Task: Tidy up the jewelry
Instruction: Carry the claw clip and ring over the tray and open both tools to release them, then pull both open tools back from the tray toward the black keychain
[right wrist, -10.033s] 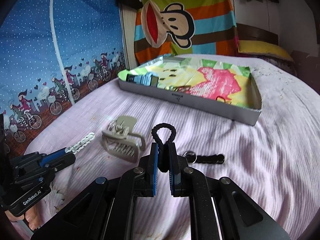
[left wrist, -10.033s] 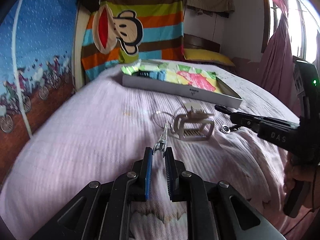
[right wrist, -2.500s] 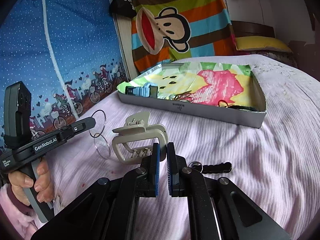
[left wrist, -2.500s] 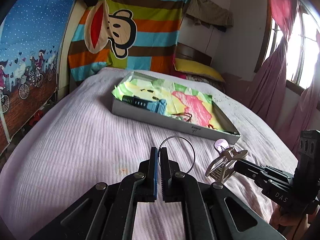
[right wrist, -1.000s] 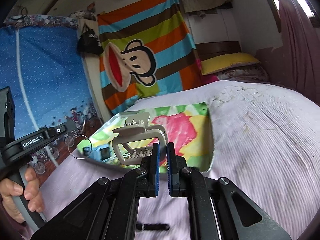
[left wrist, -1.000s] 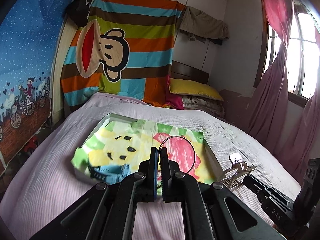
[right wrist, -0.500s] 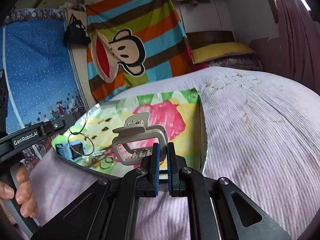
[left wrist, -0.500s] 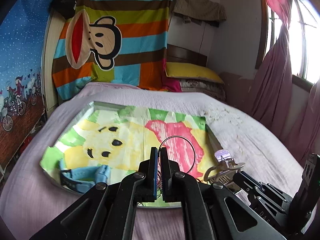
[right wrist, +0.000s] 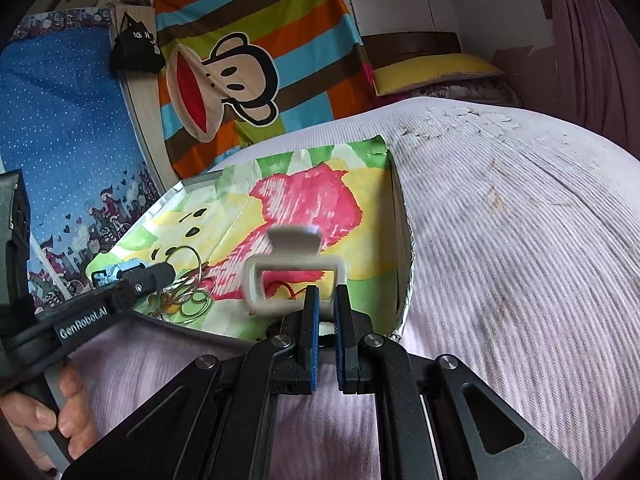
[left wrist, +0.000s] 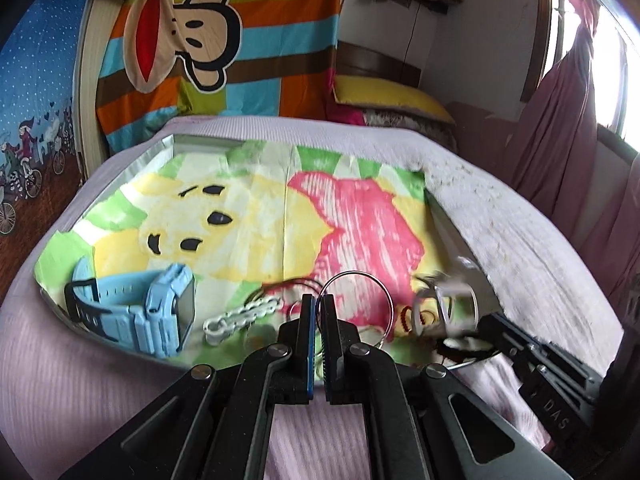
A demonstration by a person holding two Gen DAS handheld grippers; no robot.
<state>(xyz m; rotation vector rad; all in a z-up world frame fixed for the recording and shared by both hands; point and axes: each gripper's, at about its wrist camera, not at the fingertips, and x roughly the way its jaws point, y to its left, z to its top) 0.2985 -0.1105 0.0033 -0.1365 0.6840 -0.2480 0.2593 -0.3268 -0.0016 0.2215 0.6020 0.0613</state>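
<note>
A shallow grey tray [left wrist: 168,145] lined with a bright cartoon paper lies on the bed. My left gripper [left wrist: 318,306] hovers low over its near edge, shut on a thin metal ring [left wrist: 357,303]. To its right my right gripper [right wrist: 325,308] is shut on one side of a beige claw clip [right wrist: 294,276]. The clip [left wrist: 444,306] is blurred and hangs just above the tray's front right part. In the right wrist view the left gripper [right wrist: 162,270] and its ring [right wrist: 188,264] sit over the tray's front left.
A blue watch [left wrist: 136,308], a white chain bracelet [left wrist: 240,314], red cord and a few loose rings [right wrist: 192,298] lie along the tray's near side. The lilac bedspread [right wrist: 500,260] spreads around it. A striped monkey blanket [left wrist: 208,40] hangs behind, and a hand [right wrist: 48,420] holds the left gripper.
Both grippers have come down and forward over the tray's near edge, still carrying the ring and the clip. The clip now shows motion blur.
</note>
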